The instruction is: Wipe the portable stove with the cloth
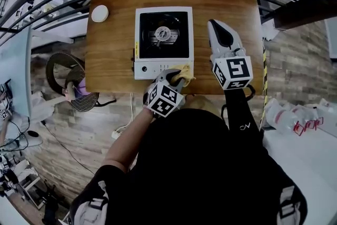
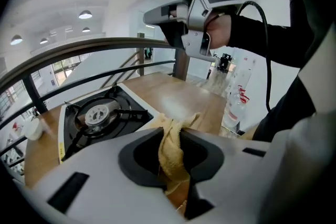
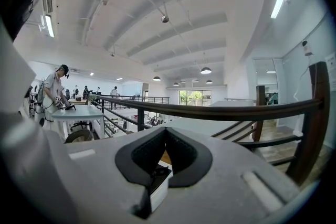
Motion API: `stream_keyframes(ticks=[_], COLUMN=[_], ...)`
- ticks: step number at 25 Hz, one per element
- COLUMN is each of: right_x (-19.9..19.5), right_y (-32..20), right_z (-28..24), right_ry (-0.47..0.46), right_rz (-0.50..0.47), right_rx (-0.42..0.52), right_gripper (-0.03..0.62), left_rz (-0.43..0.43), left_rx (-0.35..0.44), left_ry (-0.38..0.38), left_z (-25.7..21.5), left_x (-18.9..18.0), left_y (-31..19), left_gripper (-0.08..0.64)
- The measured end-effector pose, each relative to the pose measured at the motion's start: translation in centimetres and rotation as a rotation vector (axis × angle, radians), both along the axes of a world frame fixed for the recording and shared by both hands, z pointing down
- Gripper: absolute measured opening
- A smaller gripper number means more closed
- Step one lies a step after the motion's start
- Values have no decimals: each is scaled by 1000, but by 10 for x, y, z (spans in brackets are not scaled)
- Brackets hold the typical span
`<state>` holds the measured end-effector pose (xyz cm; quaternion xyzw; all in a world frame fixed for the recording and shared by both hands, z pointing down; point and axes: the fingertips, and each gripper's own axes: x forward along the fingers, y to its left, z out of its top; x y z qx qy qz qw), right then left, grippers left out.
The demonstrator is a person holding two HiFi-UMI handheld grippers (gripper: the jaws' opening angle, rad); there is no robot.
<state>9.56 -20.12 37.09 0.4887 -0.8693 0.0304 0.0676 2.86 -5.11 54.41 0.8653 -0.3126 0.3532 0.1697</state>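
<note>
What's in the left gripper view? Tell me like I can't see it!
The left tool pinches a yellow cloth between its jaws, beside a white portable stove on a wooden table. The right tool hangs above the table, held in a hand.

one portable stove (image 1: 163,42) stands on one wooden table (image 1: 110,55), and it has one burner (image 1: 162,33) and one knob (image 1: 144,68). there is one yellow cloth (image 1: 185,71). two grippers show, the left gripper (image 1: 176,77) and the right gripper (image 1: 215,23), each with one marker cube, two cubes in all. one small white round dish (image 1: 99,13) is on the table. the clear bottles (image 1: 295,113) at the right edge are too bunched to count.
</note>
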Motion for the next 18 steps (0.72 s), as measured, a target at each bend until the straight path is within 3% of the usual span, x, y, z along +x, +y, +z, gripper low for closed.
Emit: stream_keyframes(ticks=[7, 14, 18], right_x=[-13, -35, -47], right_y=[15, 25, 31], right_z=[-15, -27, -37], right_ry=[-7, -11, -9], right_rz=[9, 4, -9], right_rx=[29, 59, 83], right_gripper=[0, -1, -1], left_rz=[-103, -304, -360], left_rx=[195, 452, 551], left_ry=[23, 119, 157], left_z=[-56, -138, -179], left_x=[-36, -87, -102], left_y=[-44, -91, -104], left_gripper=[60, 60, 60])
